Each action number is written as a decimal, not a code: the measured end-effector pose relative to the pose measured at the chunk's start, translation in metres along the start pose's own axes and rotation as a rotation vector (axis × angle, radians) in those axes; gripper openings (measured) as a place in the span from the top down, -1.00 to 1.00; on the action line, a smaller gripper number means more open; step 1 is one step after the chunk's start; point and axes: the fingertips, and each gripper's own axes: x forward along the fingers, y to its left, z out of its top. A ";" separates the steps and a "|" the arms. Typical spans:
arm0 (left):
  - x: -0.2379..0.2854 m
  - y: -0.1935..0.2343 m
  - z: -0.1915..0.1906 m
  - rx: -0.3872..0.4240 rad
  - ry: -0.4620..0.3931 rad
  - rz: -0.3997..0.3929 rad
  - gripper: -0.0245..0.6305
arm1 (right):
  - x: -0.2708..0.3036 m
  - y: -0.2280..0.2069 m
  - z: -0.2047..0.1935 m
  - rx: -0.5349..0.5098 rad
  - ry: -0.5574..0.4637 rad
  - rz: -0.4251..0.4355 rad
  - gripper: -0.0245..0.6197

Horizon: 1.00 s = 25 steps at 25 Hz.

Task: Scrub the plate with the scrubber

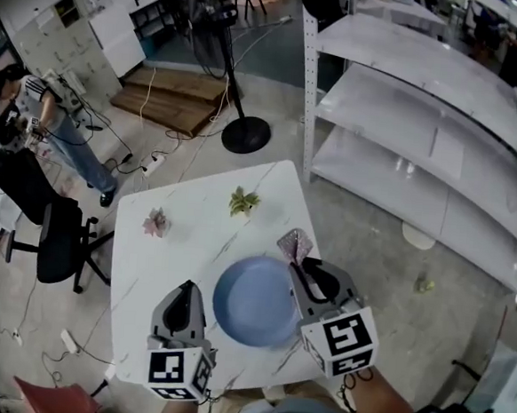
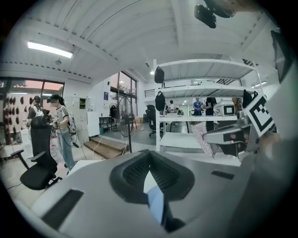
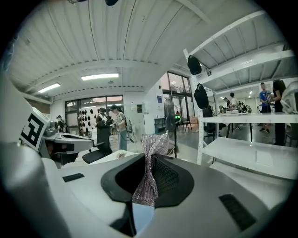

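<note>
We are working over a white surface (image 1: 176, 239), and the blue plate (image 1: 255, 301) is lying flat on it toward the 6 o'clock edge, the side nearest us. Our left tongs (image 1: 183, 293) are hovering at the plate's 9 o'clock, clenched on nothing and just clear of the rim. Our right tongs (image 1: 304, 267) are sitting at the plate's 2 o'clock, pinching the silvery mesh scrubber (image 1: 295, 245) across its middle. The scrubber is flaring out past the tips, just beyond the plate's 1 o'clock rim.

We are judging the plate to be stiff, smooth and probably slick, so it is likely to skate on the surface once we are scrubbing. The rim at 9 o'clock is offering the left tongs the nearest place to grip or brace. The scrubber is looking light and soft, squashing to a narrow waist in the grip. A pinch at mid-length is suiting it, leaving the loose end free for rubbing.
</note>
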 end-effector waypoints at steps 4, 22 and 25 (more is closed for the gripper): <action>0.012 0.017 -0.011 -0.013 0.017 0.006 0.90 | 0.027 0.014 -0.009 -0.020 0.050 0.035 0.71; 0.077 0.028 -0.168 -0.131 0.334 -0.187 0.88 | 0.097 0.037 -0.169 -0.058 0.555 0.062 0.71; 0.084 0.026 -0.189 -0.152 0.382 -0.217 0.73 | 0.100 0.035 -0.186 -0.068 0.612 0.062 0.71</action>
